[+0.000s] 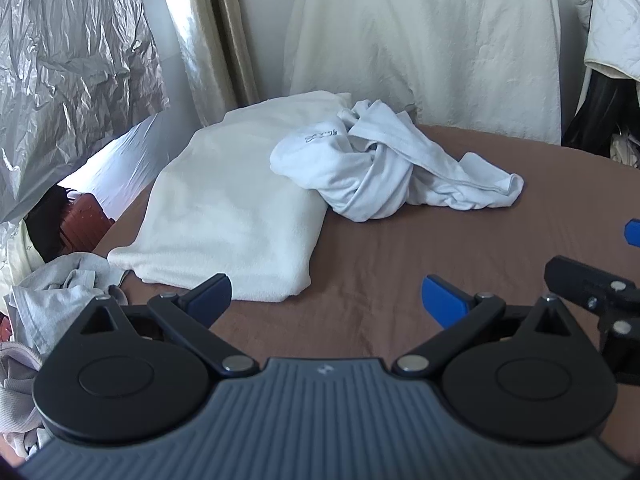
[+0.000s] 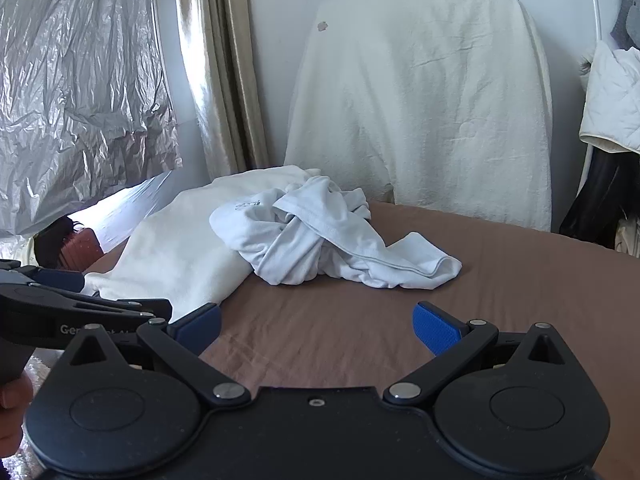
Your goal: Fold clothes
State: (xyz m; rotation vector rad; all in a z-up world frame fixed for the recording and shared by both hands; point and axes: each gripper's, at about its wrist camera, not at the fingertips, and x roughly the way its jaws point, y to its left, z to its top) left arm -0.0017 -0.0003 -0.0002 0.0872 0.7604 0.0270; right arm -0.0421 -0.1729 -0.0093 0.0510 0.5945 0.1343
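A crumpled white garment (image 1: 384,168) with a small dark print lies twisted on the brown bed sheet (image 1: 400,264); it also shows in the right wrist view (image 2: 320,236). It partly rests on a folded cream towel (image 1: 236,208), seen in the right wrist view too (image 2: 180,252). My left gripper (image 1: 326,300) is open and empty above the sheet, short of the garment. My right gripper (image 2: 316,326) is open and empty, also short of the garment. The right gripper's edge shows at the right of the left wrist view (image 1: 592,288).
A cream-covered headboard (image 2: 420,112) stands behind the bed. A silver foil sheet (image 1: 68,68) and beige curtain (image 2: 216,68) hang at left. A pile of grey clothes (image 1: 60,292) lies at the bed's left edge, near a red-brown suitcase (image 1: 84,220). Hanging coats (image 2: 612,120) are at right.
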